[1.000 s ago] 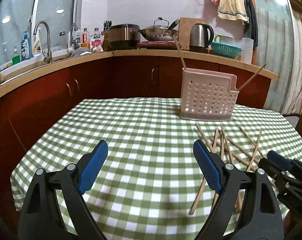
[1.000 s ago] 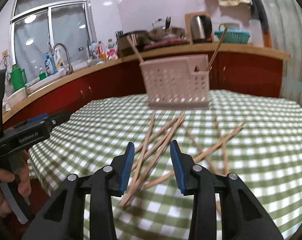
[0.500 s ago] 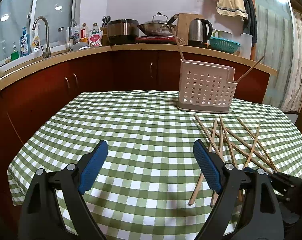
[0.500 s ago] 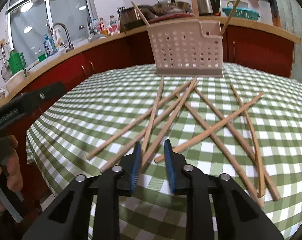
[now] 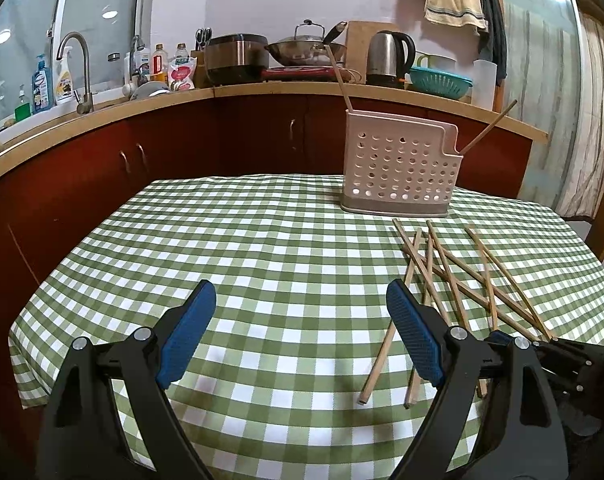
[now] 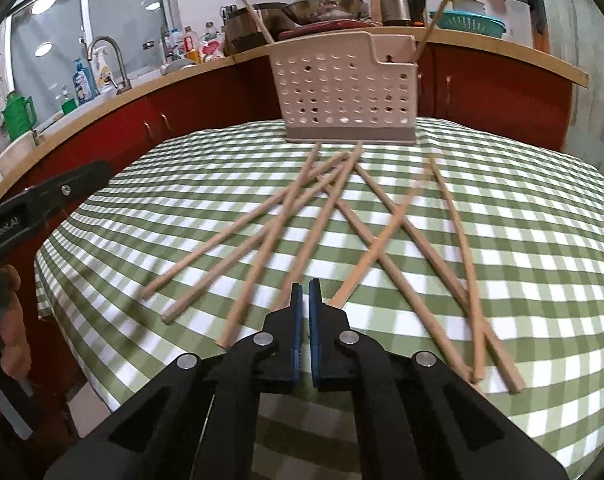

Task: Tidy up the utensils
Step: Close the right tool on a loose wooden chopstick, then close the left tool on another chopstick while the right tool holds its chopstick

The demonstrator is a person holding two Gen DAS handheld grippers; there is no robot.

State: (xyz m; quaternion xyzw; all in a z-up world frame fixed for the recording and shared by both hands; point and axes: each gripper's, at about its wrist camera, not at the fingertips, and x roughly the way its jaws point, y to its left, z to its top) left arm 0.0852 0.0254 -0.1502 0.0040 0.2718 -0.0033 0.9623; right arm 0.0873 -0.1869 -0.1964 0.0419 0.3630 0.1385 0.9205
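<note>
Wooden chopsticks (image 6: 326, 208) are lying crossed at twelve o'clock; right gripper (image 6: 305, 286) is pinching one, left gripper (image 5: 302, 300) gaping empty.

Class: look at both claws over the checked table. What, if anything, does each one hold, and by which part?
The right claw is shut on one wooden chopstick, at its near end. The left claw stands open, holding nothing.
</note>
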